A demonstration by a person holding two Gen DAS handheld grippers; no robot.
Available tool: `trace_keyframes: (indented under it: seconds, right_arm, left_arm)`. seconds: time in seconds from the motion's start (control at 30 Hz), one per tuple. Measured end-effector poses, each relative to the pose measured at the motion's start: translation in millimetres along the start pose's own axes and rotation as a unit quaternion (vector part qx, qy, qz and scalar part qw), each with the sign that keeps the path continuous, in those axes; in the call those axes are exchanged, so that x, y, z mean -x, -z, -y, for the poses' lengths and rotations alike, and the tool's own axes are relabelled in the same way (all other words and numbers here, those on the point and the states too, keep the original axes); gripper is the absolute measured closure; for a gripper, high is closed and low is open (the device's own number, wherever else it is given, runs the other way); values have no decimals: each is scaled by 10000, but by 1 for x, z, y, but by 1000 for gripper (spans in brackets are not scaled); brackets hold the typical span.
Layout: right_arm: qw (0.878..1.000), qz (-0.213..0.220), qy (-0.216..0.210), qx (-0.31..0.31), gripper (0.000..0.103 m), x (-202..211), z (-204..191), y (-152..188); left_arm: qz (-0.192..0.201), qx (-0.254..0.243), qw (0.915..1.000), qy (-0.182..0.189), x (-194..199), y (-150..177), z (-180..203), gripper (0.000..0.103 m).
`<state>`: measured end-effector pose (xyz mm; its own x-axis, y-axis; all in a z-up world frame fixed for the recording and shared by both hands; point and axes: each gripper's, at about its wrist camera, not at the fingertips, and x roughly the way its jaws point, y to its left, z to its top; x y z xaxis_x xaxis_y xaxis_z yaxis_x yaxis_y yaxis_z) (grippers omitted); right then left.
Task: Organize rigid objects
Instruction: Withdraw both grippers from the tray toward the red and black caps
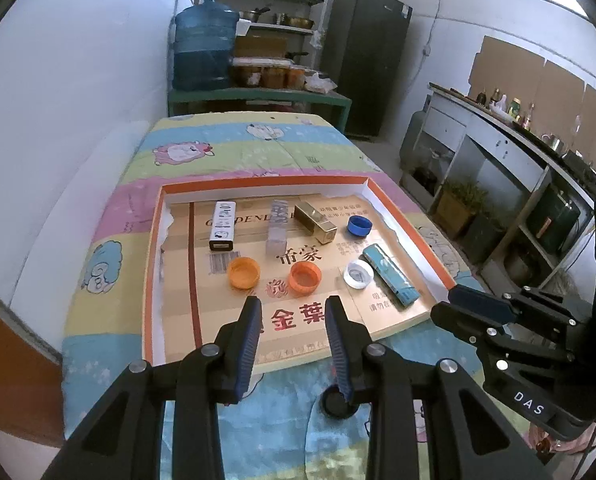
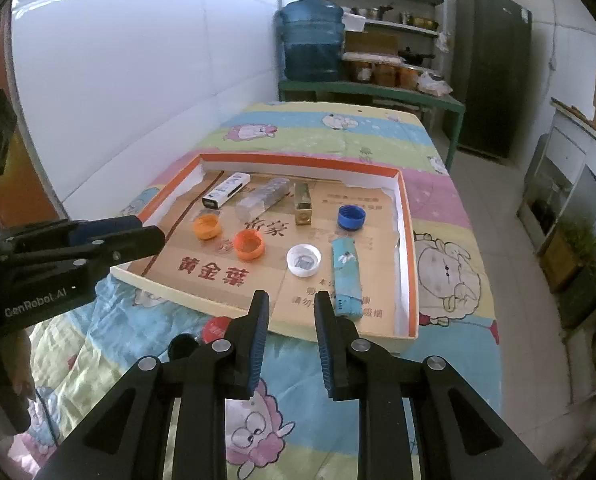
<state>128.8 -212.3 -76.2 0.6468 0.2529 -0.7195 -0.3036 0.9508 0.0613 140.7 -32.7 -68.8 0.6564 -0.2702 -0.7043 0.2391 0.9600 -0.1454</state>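
Observation:
An orange-rimmed cardboard tray lies on a bed. In it lie a white lighter, a clear lighter, a gold lighter, a light-blue lighter, two orange caps, a white cap and a blue cap. My left gripper is open and empty above the tray's near edge. My right gripper is open and empty, just left of the blue lighter.
A cartoon-print quilt covers the bed. A black cap lies on the quilt in front of the tray. A water jug, shelves, a fridge and a counter stand beyond.

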Motion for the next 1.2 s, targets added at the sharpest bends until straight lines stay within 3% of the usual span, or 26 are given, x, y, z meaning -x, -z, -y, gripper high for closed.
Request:
trace_keyframes:
  seconds: [0.67, 0.9, 0.93, 1.03, 1.2]
  right_arm:
    - [9998, 109, 19, 159, 79, 38, -23, 18]
    - [9998, 86, 2, 164, 79, 46, -30, 28]
    - [9998, 73, 1, 161, 78, 46, -30, 29]
    - [9999, 31, 29, 147, 60, 45, -31, 33]
    - [9999, -10, 67, 100, 56, 44, -30, 38]
  left_arm:
    - [127, 75, 9999, 14, 36, 23, -2, 70]
    - [-45, 57, 9998, 201, 34, 37, -1, 70]
    - [-83, 49, 9997, 226, 33, 39, 0, 70]
    - [-199, 11, 9993, 308, 29, 47, 5, 70]
    - [-439, -121, 9980, 449, 16, 56, 15, 70]
